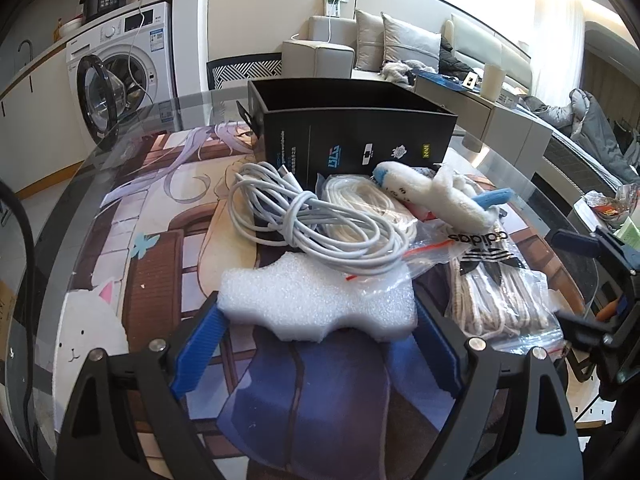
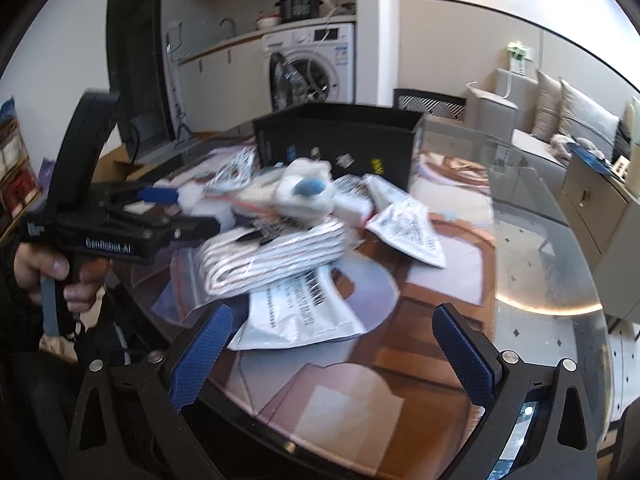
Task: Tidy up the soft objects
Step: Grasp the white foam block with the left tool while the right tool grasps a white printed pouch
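Clearly the open black cardboard box (image 1: 352, 128) is the landmark and, I judge, the intended container: the soft things lie heaped on the tabletop (image 1: 132, 216) right against its front wall. The left tool (image 1: 318, 334) is clenched on a white, notched block of packing foam (image 1: 316, 300), gripped across its width so the light piece can be carried without slipping; it sits on the near side of the heap, farthest from the box. Between foam and box lie a coiled pale-blue charging cable (image 1: 304, 216) and a white plush toy with blue tips (image 1: 436, 196). The right tool (image 2: 332, 350) hangs released and holds nothing, its fingers wide apart over printed plastic bags (image 2: 296, 312) in front of the box, probably ready for the next pick.
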Available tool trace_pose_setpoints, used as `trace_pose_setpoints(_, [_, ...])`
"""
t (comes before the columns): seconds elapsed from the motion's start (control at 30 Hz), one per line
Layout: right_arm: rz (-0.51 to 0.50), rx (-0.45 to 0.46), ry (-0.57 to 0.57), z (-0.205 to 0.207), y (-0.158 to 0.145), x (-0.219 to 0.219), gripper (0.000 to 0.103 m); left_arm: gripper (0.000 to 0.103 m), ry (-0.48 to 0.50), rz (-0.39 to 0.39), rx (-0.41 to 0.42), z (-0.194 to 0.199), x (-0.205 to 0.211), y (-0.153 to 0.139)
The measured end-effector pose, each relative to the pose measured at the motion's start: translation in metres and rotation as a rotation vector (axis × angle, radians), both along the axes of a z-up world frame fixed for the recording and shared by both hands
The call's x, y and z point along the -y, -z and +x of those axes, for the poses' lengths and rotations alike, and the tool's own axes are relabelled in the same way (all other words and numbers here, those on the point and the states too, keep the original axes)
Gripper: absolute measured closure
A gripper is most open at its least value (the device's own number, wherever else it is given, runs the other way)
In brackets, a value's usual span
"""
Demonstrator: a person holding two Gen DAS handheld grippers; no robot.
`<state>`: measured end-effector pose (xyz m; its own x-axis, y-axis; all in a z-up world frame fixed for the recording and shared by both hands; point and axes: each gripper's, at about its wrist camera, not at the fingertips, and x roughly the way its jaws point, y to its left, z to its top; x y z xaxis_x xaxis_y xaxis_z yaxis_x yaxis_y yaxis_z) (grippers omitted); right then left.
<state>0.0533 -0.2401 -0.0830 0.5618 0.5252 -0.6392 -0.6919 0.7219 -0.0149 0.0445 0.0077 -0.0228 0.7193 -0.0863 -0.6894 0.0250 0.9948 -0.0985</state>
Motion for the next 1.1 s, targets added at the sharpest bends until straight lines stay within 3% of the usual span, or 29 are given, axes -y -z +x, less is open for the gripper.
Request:
trace_pose_setpoints(0.2, [-0.040,-0.015,-0.048,0.002,0.009,-0.017,0.003,0.014,0.002,0.000,0.006,-0.003,-0.001,-0.001])
trace_pose_setpoints(0.27, [-0.065,-0.021,-0.059,0.007,0.012,-0.024,0.013,0.014,0.003,0.000,0.008,-0.004,-0.001,-0.001])
trace_pose_setpoints(0.53, [-0.064,-0.047,-0.092,0.016,0.009,-0.034,0.025,0.014,0.017,0.008,0.019,-0.010,0.001,-0.002])
trace_pose_setpoints(0.67, [-0.055,-0.041,-0.086,0.015,0.006,-0.028,0.052,0.014,0.031,0.008,0.033,-0.014,0.003,-0.005])
trace_pose_setpoints(0.87, [-0.069,0.001,-0.092,0.006,0.005,-0.026,0.069,0.014,0.048,0.008,0.057,-0.018,0.006,-0.010])
trace_pose_setpoints(1.1, [-0.076,0.023,-0.073,0.000,0.004,-0.017,0.073,0.014,0.052,0.005,0.070,-0.021,0.007,-0.014])
